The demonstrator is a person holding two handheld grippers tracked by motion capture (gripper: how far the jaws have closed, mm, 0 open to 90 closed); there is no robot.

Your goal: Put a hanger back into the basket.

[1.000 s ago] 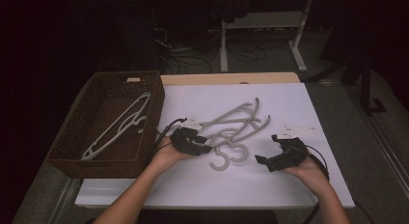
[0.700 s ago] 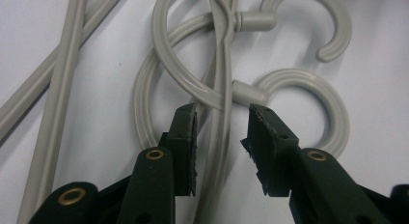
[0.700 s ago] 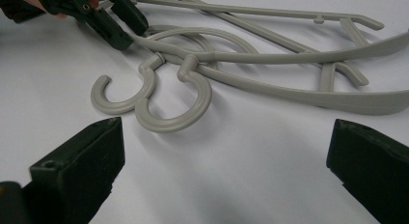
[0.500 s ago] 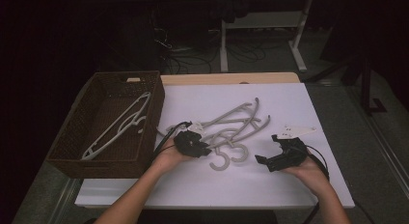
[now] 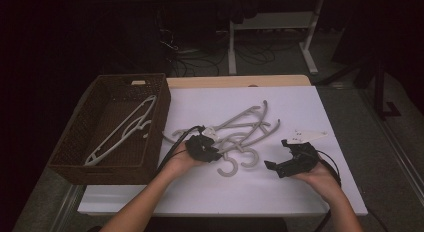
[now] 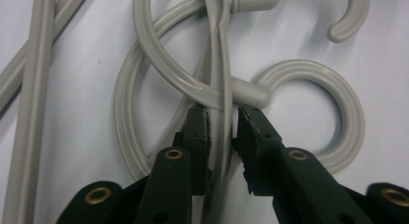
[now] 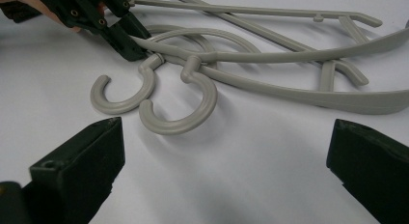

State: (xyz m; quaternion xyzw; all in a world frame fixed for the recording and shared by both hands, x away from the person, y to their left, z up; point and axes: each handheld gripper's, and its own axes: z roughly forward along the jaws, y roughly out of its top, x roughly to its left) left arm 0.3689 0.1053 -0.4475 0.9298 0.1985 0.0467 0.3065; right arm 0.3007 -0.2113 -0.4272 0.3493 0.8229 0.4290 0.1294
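Hangers (image 5: 245, 129), grey plastic, lie in a tangled pile on the white table (image 5: 310, 192), just right of the brown wicker basket (image 5: 70, 164), their hooks curling toward the person. One more pale hanger (image 5: 122, 129) lies inside the basket. The left hand-held gripper (image 6: 223, 119) sits at the pile's near-left edge; its jaws have just been closing and now stand narrow around a thin hanger arm (image 6: 222, 137), the left pad against it, the right just beside it. The right hand-held gripper (image 5: 290, 159) rests on the table well right of the basket, near the hooks, jaws spread wide with nothing between them.
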